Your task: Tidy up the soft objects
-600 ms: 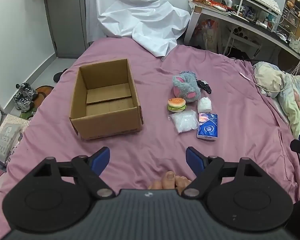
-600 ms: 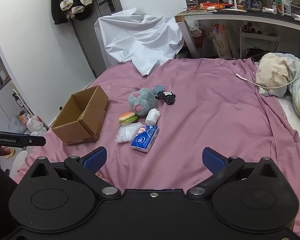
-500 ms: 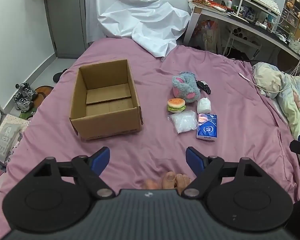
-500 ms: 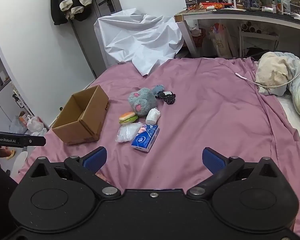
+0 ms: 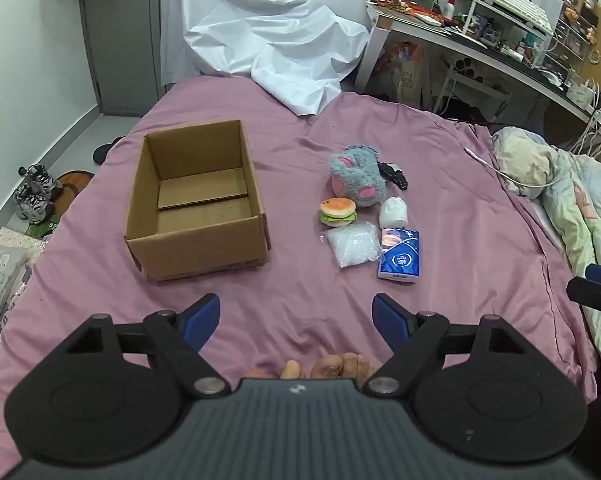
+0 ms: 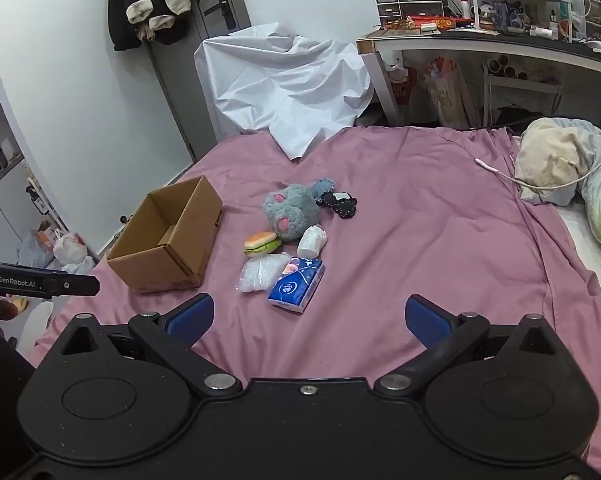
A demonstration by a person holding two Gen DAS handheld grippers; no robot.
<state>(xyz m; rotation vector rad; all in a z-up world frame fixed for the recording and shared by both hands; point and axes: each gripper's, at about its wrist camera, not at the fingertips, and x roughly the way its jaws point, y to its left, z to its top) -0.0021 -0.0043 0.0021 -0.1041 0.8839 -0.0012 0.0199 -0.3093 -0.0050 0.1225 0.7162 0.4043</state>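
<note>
An open cardboard box (image 5: 198, 200) (image 6: 168, 240) stands empty on the pink bedspread (image 5: 300, 128). To its right lie a grey plush toy (image 5: 356, 176) (image 6: 290, 210), a toy burger (image 5: 337, 212) (image 6: 261, 243), a small white roll (image 5: 394, 211) (image 6: 311, 241), a clear bag of white stuffing (image 5: 353, 243) (image 6: 260, 272), a blue tissue pack (image 5: 399, 254) (image 6: 296, 284) and a small black item (image 5: 394, 174) (image 6: 338, 202). My left gripper (image 5: 296, 314) hovers open well short of them, holding nothing. My right gripper (image 6: 308, 318) is open wide, also with nothing between its fingers.
A white sheet (image 5: 256, 36) drapes at the bed's far end. A cluttered desk (image 5: 480, 32) stands at the back right. Crumpled bedding (image 5: 560, 184) and a white cable (image 6: 496, 170) lie along the right side. Shoes (image 5: 34, 192) sit on the floor left. A person's toes (image 5: 328, 368) show below.
Both views have shifted only slightly; the objects on the bed have stayed where they were and both grippers remain open.
</note>
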